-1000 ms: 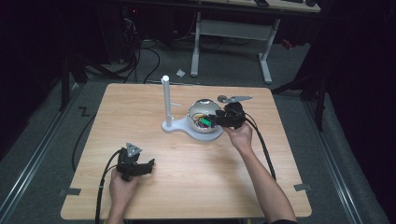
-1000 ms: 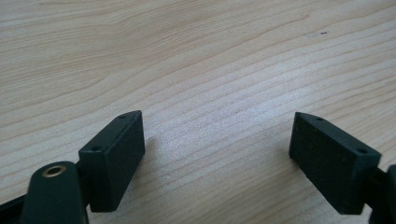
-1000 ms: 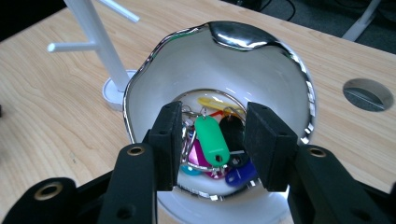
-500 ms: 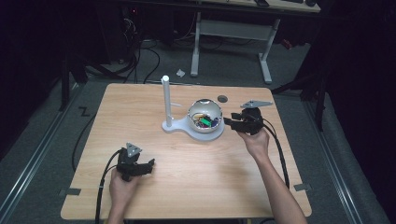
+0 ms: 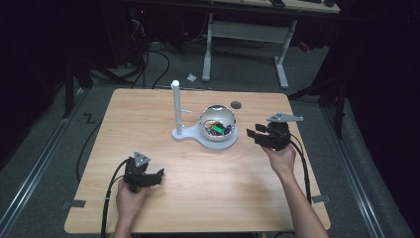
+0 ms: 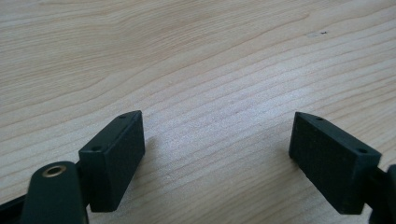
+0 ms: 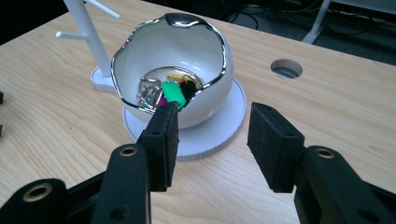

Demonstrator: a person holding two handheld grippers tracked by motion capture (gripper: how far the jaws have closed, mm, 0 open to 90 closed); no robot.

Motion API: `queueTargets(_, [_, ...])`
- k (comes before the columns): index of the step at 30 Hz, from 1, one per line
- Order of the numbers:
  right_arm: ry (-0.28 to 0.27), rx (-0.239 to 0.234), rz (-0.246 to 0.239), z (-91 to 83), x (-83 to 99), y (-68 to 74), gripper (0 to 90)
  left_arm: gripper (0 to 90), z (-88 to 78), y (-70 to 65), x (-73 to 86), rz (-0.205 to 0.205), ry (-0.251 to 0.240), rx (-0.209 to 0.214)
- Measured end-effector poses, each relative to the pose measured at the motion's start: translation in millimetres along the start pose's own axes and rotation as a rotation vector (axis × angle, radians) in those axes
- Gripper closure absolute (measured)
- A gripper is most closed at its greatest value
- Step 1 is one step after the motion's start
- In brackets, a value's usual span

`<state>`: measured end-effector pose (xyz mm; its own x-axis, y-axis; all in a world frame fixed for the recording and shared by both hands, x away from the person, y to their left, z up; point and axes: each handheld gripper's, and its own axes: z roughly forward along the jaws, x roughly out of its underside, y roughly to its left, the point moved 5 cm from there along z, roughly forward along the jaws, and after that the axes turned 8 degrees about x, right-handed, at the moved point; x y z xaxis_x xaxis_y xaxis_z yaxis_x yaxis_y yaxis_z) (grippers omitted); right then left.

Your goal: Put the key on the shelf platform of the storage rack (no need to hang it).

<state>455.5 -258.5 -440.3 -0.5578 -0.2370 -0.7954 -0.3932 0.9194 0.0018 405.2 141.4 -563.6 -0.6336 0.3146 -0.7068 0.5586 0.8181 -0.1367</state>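
A white egg-shaped bowl (image 5: 217, 123) with a chrome rim stands on a white round base (image 7: 224, 126) near the table's middle. Inside it lie several small coloured items (image 7: 173, 91), among them a green tag and metal rings. My right gripper (image 5: 255, 134) hovers just right of the bowl and points at it. Its jaws have just been opening; it is open (image 7: 212, 135) with nothing between the pads. My left gripper (image 5: 158, 176) rests near the front left of the table, open (image 6: 217, 154) over bare wood.
A white post (image 5: 175, 106) with short pegs rises from the same base, left of the bowl (image 7: 173, 70). A round cable hole (image 5: 236, 104) sits in the tabletop behind the bowl. Desk legs and cables stand beyond the far edge.
My right gripper has drawn back from the bowl's rim to the right, and its jaws stand a little wider. The left hand has kept still.
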Motion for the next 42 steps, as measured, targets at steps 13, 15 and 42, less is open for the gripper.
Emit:
queueTargets(13, [-0.038, -0.007, 0.008, -23.8, 4.5, 1.2, 52.8, 18.8, 0.0, 0.0, 0.0, 0.000, 0.000, 0.000])
queueTargets(15, [-0.030, -0.006, 0.016, -25.6, 6.4, 1.4, 52.7, 18.8, 0.0, 0.0, 0.0, 0.000, 0.000, 0.000])
queueTargets(42, [-0.046, 0.018, 0.014, -51.4, 48.5, 5.8, 54.8, 18.7, 0.0, 0.0, 0.0, 0.000, 0.000, -0.001])
